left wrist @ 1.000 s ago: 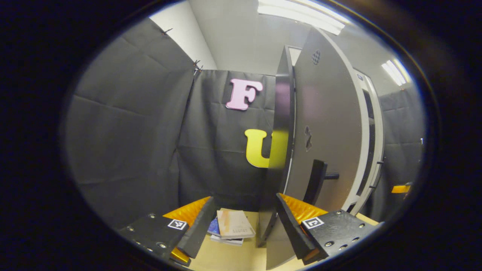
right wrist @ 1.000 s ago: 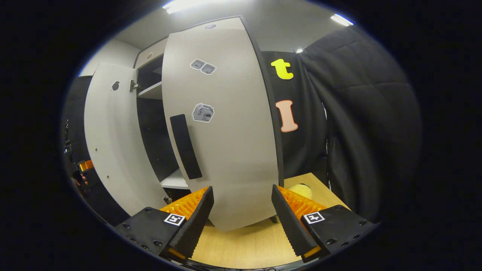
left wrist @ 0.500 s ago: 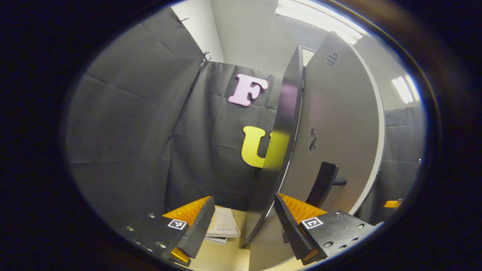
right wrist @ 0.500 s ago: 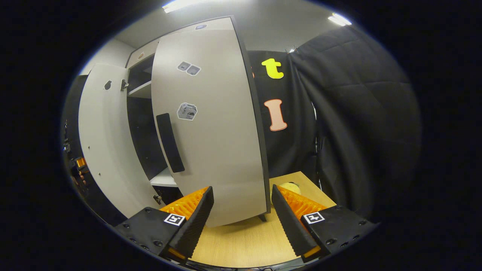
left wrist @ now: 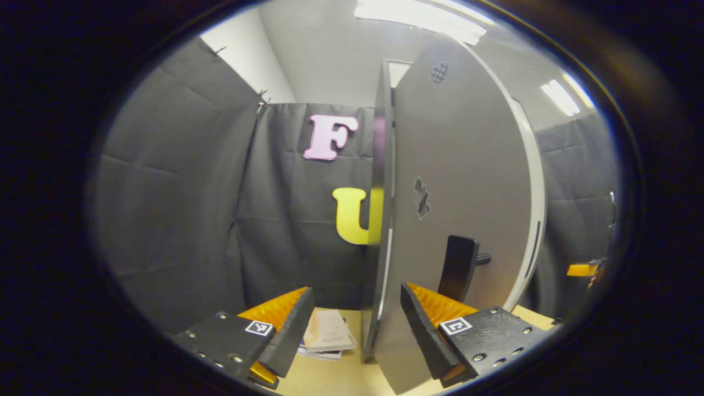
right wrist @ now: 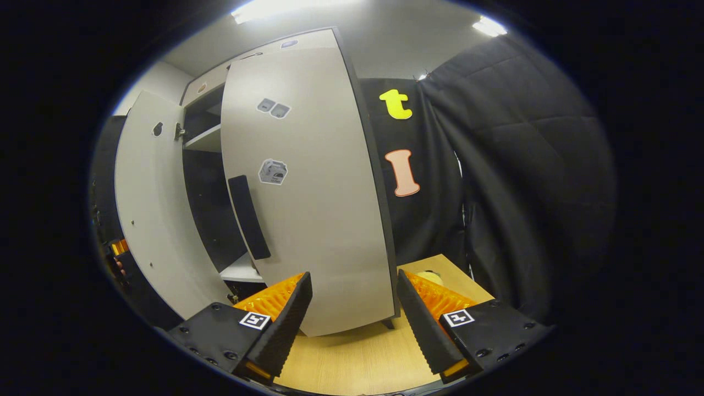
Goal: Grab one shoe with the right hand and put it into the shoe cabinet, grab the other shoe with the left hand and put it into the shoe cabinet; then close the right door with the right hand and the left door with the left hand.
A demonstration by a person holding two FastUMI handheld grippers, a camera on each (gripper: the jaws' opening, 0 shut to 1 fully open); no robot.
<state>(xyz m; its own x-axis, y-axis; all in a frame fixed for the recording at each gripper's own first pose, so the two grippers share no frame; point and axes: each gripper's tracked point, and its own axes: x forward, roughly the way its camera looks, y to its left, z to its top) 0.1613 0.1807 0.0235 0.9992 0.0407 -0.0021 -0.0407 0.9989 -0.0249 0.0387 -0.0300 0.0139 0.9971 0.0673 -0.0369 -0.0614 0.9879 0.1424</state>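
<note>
left gripper point(left wrist: 355, 324): jaws wide, holding nothing, straddling front edge of left door point(left wrist: 462, 181)
left door: partly open, dark handle point(left wrist: 459, 267) on its face
right gripper point(right wrist: 355, 324): jaws wide, holding nothing, near lower edge of right door point(right wrist: 313, 192)
right door: ajar, two stickers up top
shoe cabinet point(right wrist: 212, 137): shelves visible between doors
shoes: cannot tell
books point(left wrist: 329, 336): stacked on table point(right wrist: 357, 357), left of left door

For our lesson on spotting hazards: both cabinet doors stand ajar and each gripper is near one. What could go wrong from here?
1. The left gripper straddles the left door edge, so pushing may pinch or jam that edge between the fingers.
2. The right door hangs over the wooden table near a yellow object; a swing might knock it.
3. Both doors closing together might collide.
</note>
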